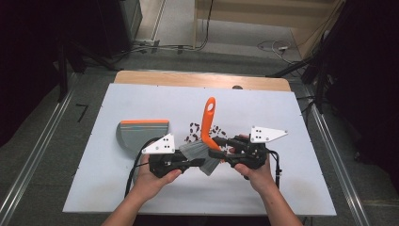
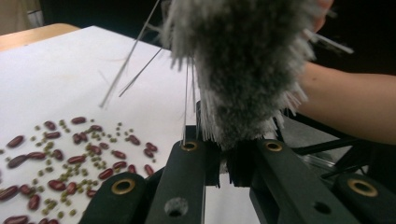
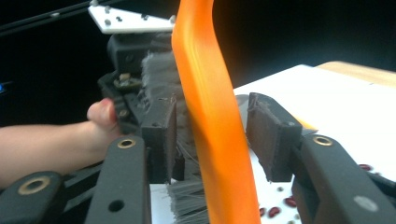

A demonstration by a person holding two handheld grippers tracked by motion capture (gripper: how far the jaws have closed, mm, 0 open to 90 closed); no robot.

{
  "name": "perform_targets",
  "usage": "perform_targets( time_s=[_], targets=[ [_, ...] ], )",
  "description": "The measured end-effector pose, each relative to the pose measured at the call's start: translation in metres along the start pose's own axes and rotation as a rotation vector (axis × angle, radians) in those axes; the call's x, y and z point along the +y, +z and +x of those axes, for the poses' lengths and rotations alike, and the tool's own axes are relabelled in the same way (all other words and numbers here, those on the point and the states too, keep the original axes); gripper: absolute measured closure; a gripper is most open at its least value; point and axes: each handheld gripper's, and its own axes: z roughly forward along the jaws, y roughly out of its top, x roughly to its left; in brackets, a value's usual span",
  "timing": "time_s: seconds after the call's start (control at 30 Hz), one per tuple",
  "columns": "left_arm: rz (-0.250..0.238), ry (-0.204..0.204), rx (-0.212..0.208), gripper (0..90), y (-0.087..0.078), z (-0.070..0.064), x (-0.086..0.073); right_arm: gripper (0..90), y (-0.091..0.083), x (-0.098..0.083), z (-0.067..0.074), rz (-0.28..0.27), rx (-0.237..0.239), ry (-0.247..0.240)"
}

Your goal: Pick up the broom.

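A hand brush with an orange handle (image 1: 209, 120) and grey bristles (image 1: 200, 153) is held up over the white board (image 1: 141, 94). My left gripper (image 1: 200, 162) is shut on the bristles (image 2: 238, 70), which are bunched between its pads (image 2: 224, 158). My right gripper (image 1: 219, 146) comes in from the right with the orange handle (image 3: 210, 107) standing between its jaws (image 3: 212, 140). A gap shows on the left pad's side, so that gripper is open. Red beans and small green ones (image 2: 70, 154) lie scattered on the board just behind the brush (image 1: 195, 132).
A grey dustpan with an orange edge (image 1: 141, 134) lies on the board to the left of my left hand. The board's wooden far edge (image 1: 202, 80) borders a floor with cables. Metal rails run along both sides of the table.
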Motion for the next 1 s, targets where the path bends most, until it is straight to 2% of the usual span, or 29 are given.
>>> perform_targets(
  time_s=[0.03,0.2,0.23,0.3,0.5,0.53,0.6,0.63,0.67,0.7,0.73,0.8,0.83,0.87,1.0],
  targets=[
    [0.000,0.007,-0.018,86.0,0.000,-0.001,0.000,55.5,0.001,-0.001,0.000,0.002,0.015,-0.001],
    [0.002,0.013,-0.052,86.0,-0.001,0.000,0.000,61.0,0.003,-0.004,-0.002,-0.009,0.077,0.034],
    [0.002,0.013,-0.052,85.9,-0.001,0.000,0.000,61.0,0.003,-0.004,-0.002,-0.009,0.077,0.034],
    [0.002,0.013,-0.069,86.0,-0.002,0.001,-0.001,66.8,0.001,-0.004,-0.005,-0.010,0.113,0.047],
    [0.010,0.000,-0.077,85.5,-0.001,0.004,-0.003,68.0,0.001,-0.003,-0.003,0.024,0.105,0.059],
    [-0.004,-0.019,-0.073,83.8,-0.001,0.005,-0.005,68.1,0.002,-0.001,-0.001,0.036,0.082,0.052],
    [-0.007,-0.024,-0.063,81.7,-0.002,0.006,-0.005,68.2,0.002,-0.001,0.000,0.037,0.075,0.052],
    [-0.009,-0.029,-0.034,73.8,-0.003,0.005,-0.005,68.3,0.002,0.001,0.002,0.039,0.050,0.048],
    [-0.009,-0.029,-0.034,68.7,-0.003,0.005,-0.005,68.3,0.002,0.002,0.003,0.041,0.042,0.045],
    [-0.003,-0.026,-0.006,68.7,-0.004,0.004,-0.005,68.3,0.002,0.002,0.003,0.041,0.042,0.045],
    [0.000,-0.039,0.023,56.0,-0.006,0.005,-0.007,68.4,0.001,0.004,0.003,0.035,0.018,0.048],
    [-0.004,-0.050,0.031,49.2,-0.008,0.006,-0.008,68.4,-0.001,0.006,0.004,0.034,-0.014,0.047],
    [-0.008,-0.057,0.047,49.2,-0.010,0.007,-0.009,68.4,-0.001,0.006,0.004,0.034,-0.014,0.047],
    [-0.007,-0.063,0.059,39.9,-0.012,0.008,-0.010,68.4,-0.004,0.008,0.004,0.030,-0.051,0.046],
    [-0.017,-0.081,0.116,29.0,-0.021,0.011,-0.013,68.4,-0.008,0.010,0.003,0.044,-0.137,0.043]
  ],
)
